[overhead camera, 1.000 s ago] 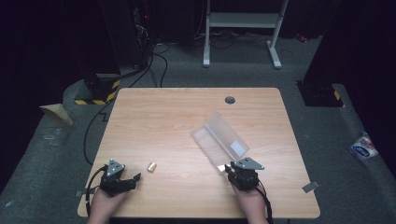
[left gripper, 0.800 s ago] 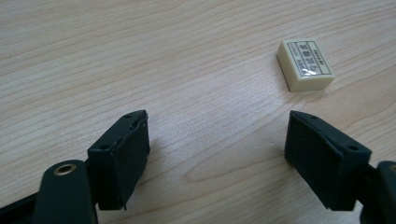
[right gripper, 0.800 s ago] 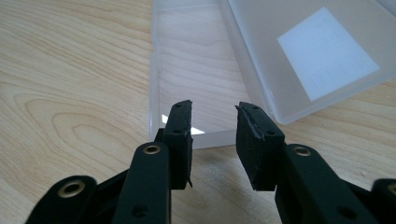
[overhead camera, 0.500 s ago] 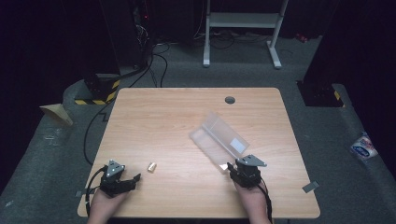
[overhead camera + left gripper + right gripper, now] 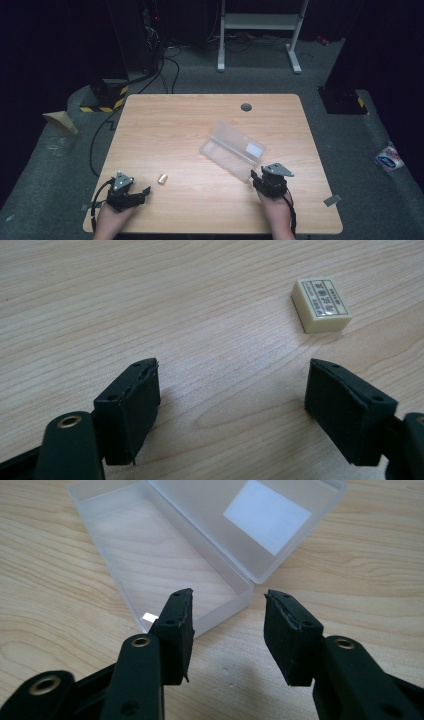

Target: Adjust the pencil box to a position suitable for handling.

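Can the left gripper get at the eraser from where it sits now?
Probably yes: the left gripper stands open, and only bare table lies between it and the eraser, ahead toward one side.

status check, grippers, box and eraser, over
Left gripper open, nothing between, short of the eraser. Right gripper jaws just opening, nothing between them, at the open clear box. Nothing in the way.
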Demonstrator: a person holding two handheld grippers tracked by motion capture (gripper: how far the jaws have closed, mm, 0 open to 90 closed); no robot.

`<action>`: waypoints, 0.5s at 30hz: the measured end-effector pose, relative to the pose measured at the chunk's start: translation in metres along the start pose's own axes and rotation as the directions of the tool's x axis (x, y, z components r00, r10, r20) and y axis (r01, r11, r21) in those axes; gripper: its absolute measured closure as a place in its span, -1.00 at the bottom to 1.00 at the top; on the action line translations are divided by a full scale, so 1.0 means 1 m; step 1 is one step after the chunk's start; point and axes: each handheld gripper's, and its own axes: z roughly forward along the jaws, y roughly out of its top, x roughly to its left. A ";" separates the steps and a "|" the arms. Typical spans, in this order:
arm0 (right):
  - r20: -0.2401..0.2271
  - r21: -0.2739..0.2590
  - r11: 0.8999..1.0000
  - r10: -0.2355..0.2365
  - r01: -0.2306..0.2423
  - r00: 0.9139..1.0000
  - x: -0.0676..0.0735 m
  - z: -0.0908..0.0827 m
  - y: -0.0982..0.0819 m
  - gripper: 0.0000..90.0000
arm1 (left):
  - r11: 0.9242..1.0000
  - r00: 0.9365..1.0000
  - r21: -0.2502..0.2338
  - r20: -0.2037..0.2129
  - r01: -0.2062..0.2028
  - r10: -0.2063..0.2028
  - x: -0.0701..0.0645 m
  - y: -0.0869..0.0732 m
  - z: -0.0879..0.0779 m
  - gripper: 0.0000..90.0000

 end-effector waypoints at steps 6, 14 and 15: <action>-0.014 -0.007 1.000 -0.004 0.004 1.000 0.010 0.002 0.002 0.06 | 1.000 1.000 -0.002 -0.002 0.001 -0.001 0.000 0.001 0.001 -0.50; 0.000 0.027 1.000 -0.002 0.002 1.000 0.016 0.014 0.001 0.03 | 1.000 1.000 0.000 -0.003 -0.001 0.001 0.000 0.001 0.001 -0.50; 0.001 0.031 1.000 -0.008 0.008 1.000 0.015 0.015 0.001 0.03 | 1.000 1.000 0.001 -0.004 -0.001 0.001 0.000 0.001 0.001 -0.50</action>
